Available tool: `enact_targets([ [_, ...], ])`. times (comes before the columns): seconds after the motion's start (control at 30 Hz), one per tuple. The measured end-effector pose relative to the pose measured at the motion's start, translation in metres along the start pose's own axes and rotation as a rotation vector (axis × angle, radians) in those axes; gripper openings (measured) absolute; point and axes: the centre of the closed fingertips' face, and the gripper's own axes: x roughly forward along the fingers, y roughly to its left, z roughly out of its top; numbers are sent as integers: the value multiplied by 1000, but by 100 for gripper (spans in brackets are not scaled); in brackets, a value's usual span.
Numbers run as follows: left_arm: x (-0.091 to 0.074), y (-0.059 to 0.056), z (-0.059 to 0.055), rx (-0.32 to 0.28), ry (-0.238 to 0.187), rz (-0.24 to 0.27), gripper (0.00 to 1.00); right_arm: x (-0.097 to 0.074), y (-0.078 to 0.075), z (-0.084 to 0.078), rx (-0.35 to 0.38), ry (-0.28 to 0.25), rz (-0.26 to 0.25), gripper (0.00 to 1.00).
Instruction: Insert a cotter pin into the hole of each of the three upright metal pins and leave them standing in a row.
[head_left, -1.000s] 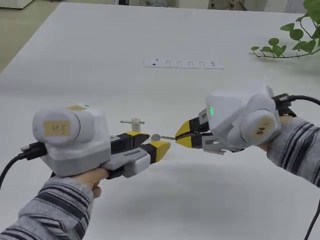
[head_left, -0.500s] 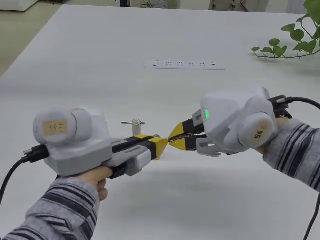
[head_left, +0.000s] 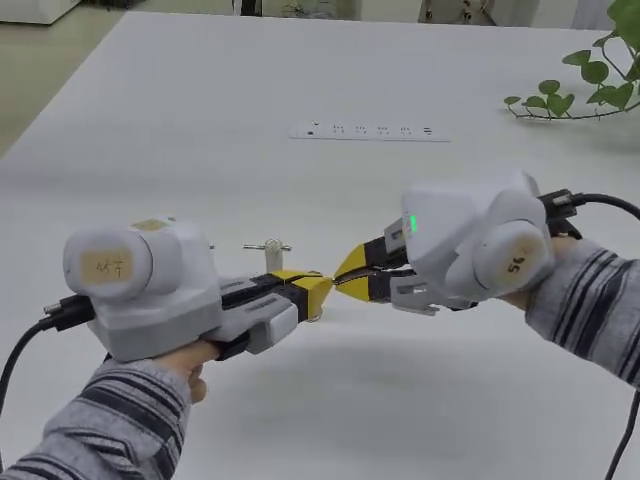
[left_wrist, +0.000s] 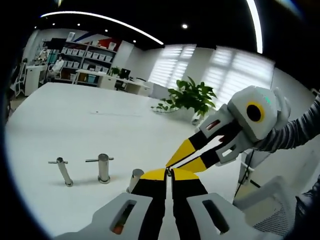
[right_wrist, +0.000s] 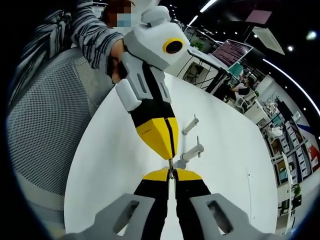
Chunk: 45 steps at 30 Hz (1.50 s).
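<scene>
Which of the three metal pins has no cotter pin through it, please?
The pin beside the left gripper; the middle pin and the far-left pin each carry one.

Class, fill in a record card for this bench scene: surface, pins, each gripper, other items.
surface: white table
far pin: fitted with cotter pin
middle pin: fitted with cotter pin
near pin: no cotter pin visible, partly behind jaw
right gripper: shut on a loose cotter pin
left gripper: shut, tip to tip with right gripper
other: power strip, plant
</scene>
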Motion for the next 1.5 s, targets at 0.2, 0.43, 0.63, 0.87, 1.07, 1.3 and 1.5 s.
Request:
enact_targets([
  [0.2,-2,-9,2,133,13,-62,0,-3,0,-5,57,-14,28,3],
  [0.43,-4,-18,-4,235,62,-133,0,-5,14,-3,70,-24,108,0],
  [0.63,-6,-19,-13,286,108,-162,0,-4,23,-4,76,-15,153,0],
  [0.87,-7,-19,-15,312,118,-164,0,-5,25,-3,55,-5,163,0],
  [1.07,-3,-14,-12,315,108,-127,3,-5,24,-5,37,9,153,0],
  [1.3,2,-3,-15,320,110,-65,14,-3,14,-15,67,52,110,0],
  [1.5,6,13,-19,315,103,15,22,0,8,-27,97,90,77,0],
])
